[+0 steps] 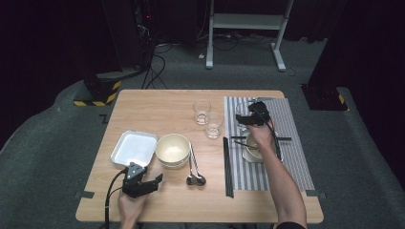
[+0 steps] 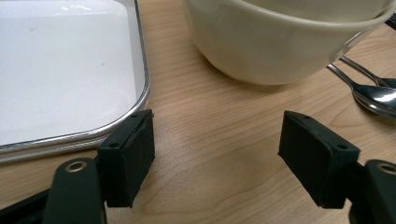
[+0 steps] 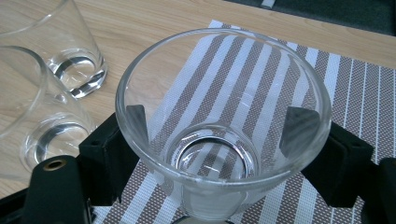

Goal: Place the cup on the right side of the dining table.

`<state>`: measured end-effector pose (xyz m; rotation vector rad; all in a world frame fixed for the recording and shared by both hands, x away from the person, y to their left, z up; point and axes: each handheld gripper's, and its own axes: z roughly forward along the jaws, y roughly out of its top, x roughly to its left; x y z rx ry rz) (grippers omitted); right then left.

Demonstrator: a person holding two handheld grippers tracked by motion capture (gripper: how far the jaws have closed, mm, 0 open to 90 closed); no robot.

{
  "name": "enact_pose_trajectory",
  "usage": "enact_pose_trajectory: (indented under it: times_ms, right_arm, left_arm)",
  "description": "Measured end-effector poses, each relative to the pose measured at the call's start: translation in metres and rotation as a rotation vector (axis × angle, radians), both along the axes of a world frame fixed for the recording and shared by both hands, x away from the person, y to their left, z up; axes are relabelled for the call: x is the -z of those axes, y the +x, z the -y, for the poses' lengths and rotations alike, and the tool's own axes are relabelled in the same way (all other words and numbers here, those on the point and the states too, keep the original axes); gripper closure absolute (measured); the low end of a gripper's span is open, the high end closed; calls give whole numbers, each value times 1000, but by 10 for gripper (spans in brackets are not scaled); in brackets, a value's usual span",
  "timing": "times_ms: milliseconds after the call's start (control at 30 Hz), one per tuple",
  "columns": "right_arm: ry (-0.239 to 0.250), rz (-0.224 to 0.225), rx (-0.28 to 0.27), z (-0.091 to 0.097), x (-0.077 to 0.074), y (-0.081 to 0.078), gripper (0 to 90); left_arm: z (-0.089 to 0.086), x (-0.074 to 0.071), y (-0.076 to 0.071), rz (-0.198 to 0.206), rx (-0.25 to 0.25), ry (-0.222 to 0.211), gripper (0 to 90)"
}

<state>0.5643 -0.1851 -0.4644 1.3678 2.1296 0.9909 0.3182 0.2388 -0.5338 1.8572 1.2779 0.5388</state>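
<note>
My right gripper [image 1: 246, 119] [image 3: 215, 140] reaches over the far part of the striped placemat [image 1: 291, 143] and is shut on a clear glass [image 3: 219, 116] [image 1: 242, 110]. A black pad sits against each side of its wall, and the glass stands upright over the mat's stripes [image 3: 355, 88]. My left gripper [image 1: 152, 179] [image 2: 217, 135] hovers low over bare wood near the table's front left and is open, with nothing between its jaws. Just ahead of it are a white metal tray [image 2: 65, 70] [image 1: 133, 148] and a cream bowl [image 2: 280, 42] [image 1: 173, 149].
Two more clear glasses [image 1: 202, 110] [image 1: 213, 125] stand on the wood left of the mat. Two spoons [image 1: 193, 169] lie right of the cream bowl. Black chopsticks [image 1: 228, 167] lie along the mat's left edge. A cream dish [image 1: 252, 152] sits on the mat beneath my right wrist.
</note>
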Motion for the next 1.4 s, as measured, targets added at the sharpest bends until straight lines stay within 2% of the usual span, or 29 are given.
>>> enact_pose_trajectory:
  times_ms: [233, 467, 700, 1100, 1400]
  right_arm:
    - [-7, -8, 10, 1, 4, 3, 199]
    - [-6, -11, 22, 1, 6, 5, 199]
    - [4, -8, 39, 3, 8, 7, 198]
    - [-12, -51, 45, 0, 14, 8, 196]
    - [-30, -79, 37, 0, 12, 4, 187]
  left_arm:
    - [-1, 1, 2, -28, -2, -13, 256]
    - [0, 1, 3, -46, -5, -6, 246]
    - [0, 1, 3, -46, -7, -4, 246]
    - [0, 2, 3, -45, -6, -18, 241]
    - [1, 2, 3, -43, -7, -5, 236]
